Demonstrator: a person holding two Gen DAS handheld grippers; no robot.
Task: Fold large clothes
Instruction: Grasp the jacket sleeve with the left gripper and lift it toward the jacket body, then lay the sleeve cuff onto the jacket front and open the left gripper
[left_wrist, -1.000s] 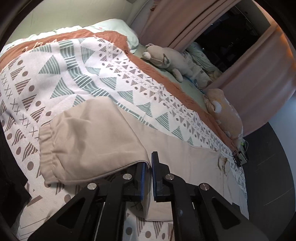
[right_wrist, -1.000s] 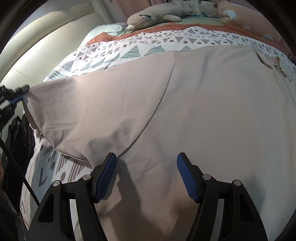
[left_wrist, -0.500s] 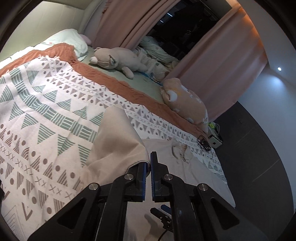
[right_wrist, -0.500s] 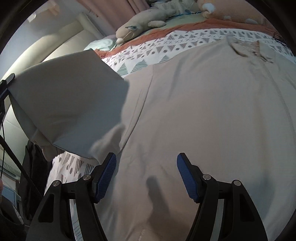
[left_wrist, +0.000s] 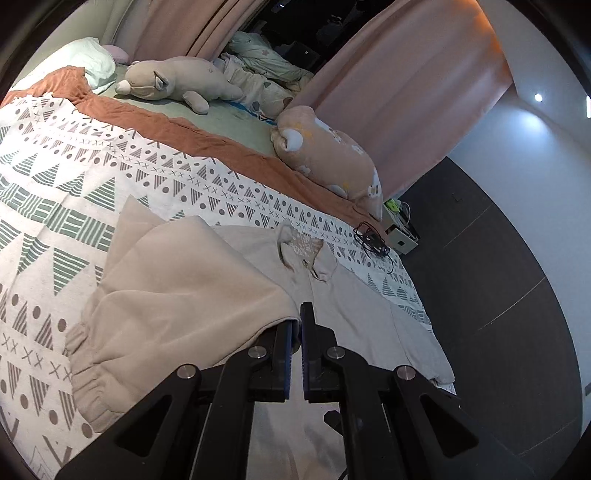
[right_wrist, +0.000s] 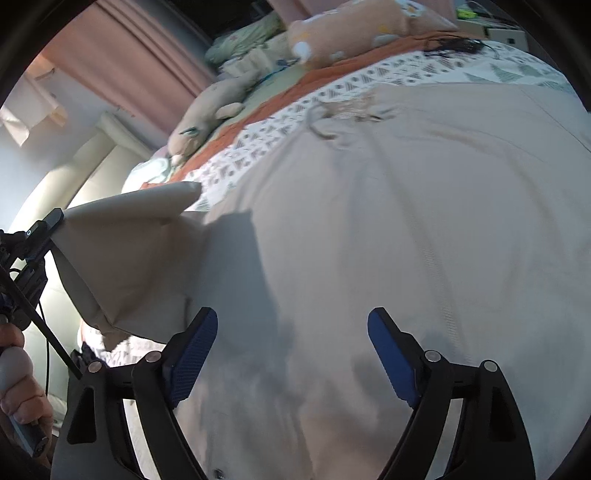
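Between the pads of the left tool (left_wrist: 296, 341), which are pressed together, sits the edge of a sleeve (left_wrist: 177, 295) of a beige jacket (right_wrist: 388, 240); the sleeve is lifted and drapes to the left of that tool, its gathered cuff (left_wrist: 86, 365) hanging lowest. From the right wrist view, the same tool (right_wrist: 55, 216) shows at the far left, holding the sleeve up off the bed (left_wrist: 74, 177) with a person's hand (right_wrist: 16, 384) below it. Ahead of the left tool, the jacket's body lies spread flat on the patterned blanket (left_wrist: 48, 206), collar (left_wrist: 301, 251) toward the far edge. Just above the jacket's body hovers the right tool (right_wrist: 291, 345), its jaws opening, with nothing between them and no cloth pinched. Beyond the jacket, past the blanket's rust-coloured border, lie a plush animal (left_wrist: 173, 81) and a peach pillow (left_wrist: 328, 155), with pink curtains (left_wrist: 399, 96) behind them.
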